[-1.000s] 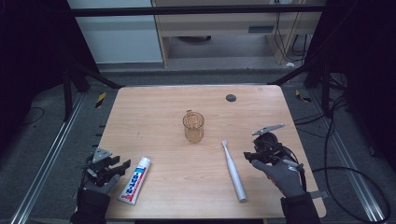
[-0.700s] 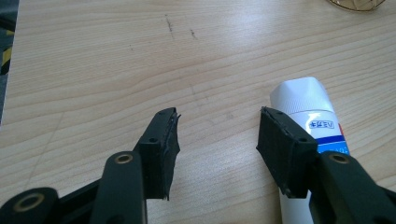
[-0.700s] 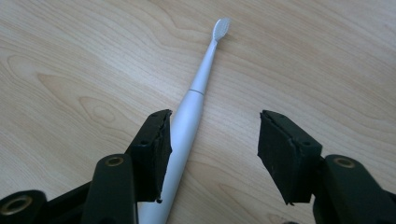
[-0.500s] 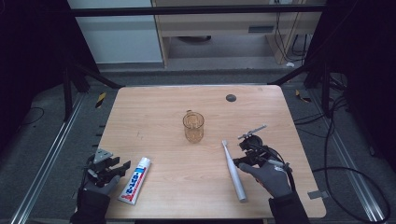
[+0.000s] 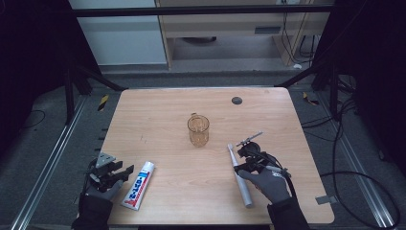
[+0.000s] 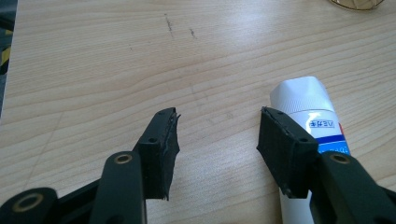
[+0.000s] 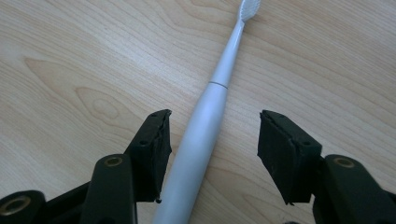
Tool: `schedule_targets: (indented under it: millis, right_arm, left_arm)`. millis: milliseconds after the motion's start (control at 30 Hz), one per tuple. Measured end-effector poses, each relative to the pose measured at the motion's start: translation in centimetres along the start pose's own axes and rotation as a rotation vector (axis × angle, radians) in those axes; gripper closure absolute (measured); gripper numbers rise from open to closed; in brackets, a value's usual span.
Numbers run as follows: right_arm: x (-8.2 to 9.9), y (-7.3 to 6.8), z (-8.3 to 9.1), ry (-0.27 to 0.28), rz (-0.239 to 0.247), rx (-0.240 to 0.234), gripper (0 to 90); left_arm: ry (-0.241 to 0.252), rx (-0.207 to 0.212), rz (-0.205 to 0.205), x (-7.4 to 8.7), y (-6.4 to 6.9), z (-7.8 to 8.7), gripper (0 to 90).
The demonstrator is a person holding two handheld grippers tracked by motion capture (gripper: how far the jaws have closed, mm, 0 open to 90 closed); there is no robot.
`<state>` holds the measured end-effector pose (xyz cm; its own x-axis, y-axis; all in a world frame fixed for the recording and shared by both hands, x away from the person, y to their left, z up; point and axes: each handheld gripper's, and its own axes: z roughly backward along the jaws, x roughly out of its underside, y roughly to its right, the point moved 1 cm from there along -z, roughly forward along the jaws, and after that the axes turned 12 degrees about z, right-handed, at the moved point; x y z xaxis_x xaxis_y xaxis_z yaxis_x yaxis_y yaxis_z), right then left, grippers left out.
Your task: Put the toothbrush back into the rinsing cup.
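Room: dark floor and black frame rails are surrounding the work area, with pale cabinet fronts standing beyond the far edge.
Table (image 5: 158,110): light wooden top is filling the middle of the high view, carrying everything below; a small dark round spot (image 5: 236,100) is sitting near its far right corner.
Person: two gloved hands are coming in from the near edge, one at each front corner of the table.
Right gripper (image 7: 212,140): it is hanging low over the table's right half, its jaws standing wide and having just been opening, with the toothbrush handle lying between them; the handle is running close along the left pad in the right gripper view, and whether that pad is touching it I cannot tell. The other pad is standing clear.
Left gripper (image 6: 217,140): it is resting at the near left corner with jaws wide apart over bare wood, gripping nothing; the toothpaste is lying under and beside its right-hand jaw in the left gripper view.
Toothpaste tube (image 5: 138,185): white with blue and red print, it is lying flat just right of the left gripper.
Toothbrush (image 5: 241,178): white, it is lying flat, bristles pointing toward the cup.
Cup (image 5: 198,130): clear amber glass, it is standing upright at mid-table, well apart from both grippers.
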<state>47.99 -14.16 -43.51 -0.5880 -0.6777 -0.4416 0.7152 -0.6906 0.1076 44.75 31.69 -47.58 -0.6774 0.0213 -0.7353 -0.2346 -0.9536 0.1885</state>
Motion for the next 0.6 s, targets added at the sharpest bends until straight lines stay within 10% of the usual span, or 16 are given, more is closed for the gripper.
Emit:
schedule_targets:
  millis: [600]
  right_arm:
    - [-0.4, -0.3, -3.0, -0.066, -0.014, 0.003, 52.3]
  left_arm:
    - [0.007, 0.006, -0.002, -0.1, -0.3, 0.2, 46.8]
